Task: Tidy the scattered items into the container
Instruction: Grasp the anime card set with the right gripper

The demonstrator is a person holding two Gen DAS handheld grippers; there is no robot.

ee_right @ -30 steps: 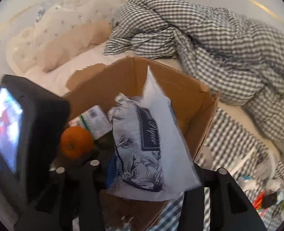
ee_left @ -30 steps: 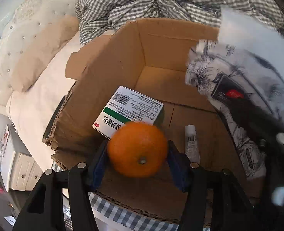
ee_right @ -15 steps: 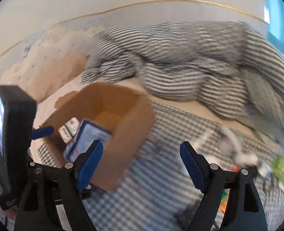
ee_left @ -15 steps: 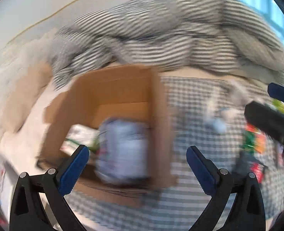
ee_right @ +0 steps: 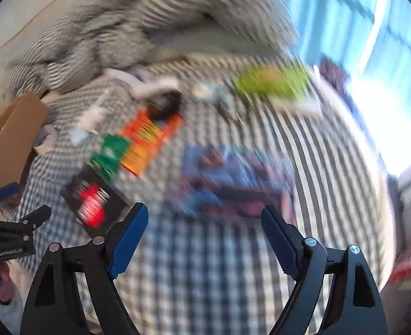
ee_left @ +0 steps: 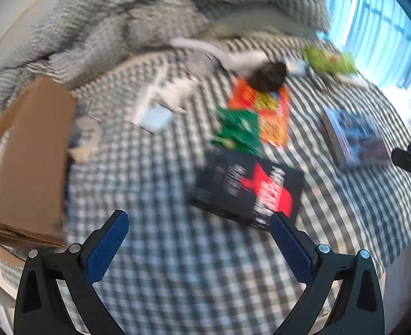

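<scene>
Both grippers, left gripper [ee_left: 199,241] and right gripper [ee_right: 204,236], had dropped their loads, jaws apart and empty; swinging that fast, I could've overshot the black packet [ee_left: 245,187].

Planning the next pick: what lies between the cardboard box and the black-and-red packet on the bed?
In the left wrist view, only bare checked sheet lies between the cardboard box and the black-and-red packet.

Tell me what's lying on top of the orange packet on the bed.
A dark, blurred object rests on the orange packet's far end; a green packet overlaps its near corner. Anything beneath is hidden.
</scene>
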